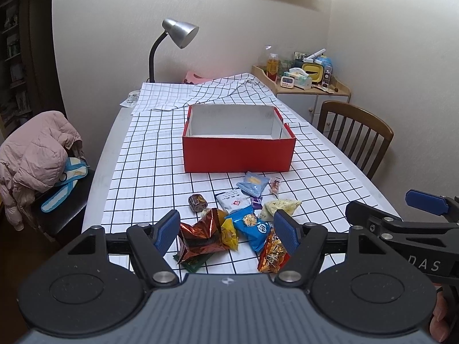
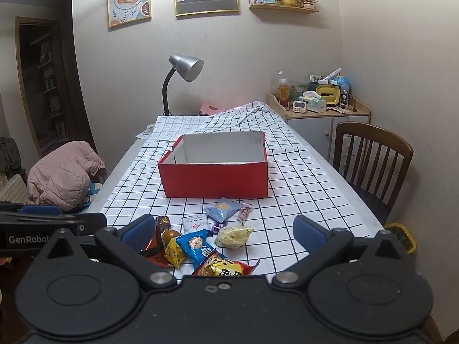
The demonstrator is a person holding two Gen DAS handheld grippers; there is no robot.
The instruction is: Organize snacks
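A red box (image 1: 239, 154) with a white, empty inside stands open on the checked tablecloth; it also shows in the right wrist view (image 2: 215, 179). Several snack packets lie in a loose pile in front of it: a copper foil bag (image 1: 202, 236), a blue cookie packet (image 1: 252, 226) (image 2: 196, 246), an orange-red packet (image 1: 272, 255) (image 2: 222, 268), a pale yellow packet (image 1: 282, 206) (image 2: 233, 236), a grey-blue packet (image 1: 252, 185) (image 2: 222, 209). My left gripper (image 1: 225, 233) is open above the pile. My right gripper (image 2: 223, 233) is open, wider, above the same pile, and empty.
A silver desk lamp (image 1: 175, 37) stands at the table's far end. A wooden chair (image 1: 357, 134) is on the right, a chair with a pink jacket (image 1: 34, 154) on the left. A cluttered cabinet (image 1: 309, 86) stands in the far right corner. A yellow bin (image 2: 401, 236) sits on the floor.
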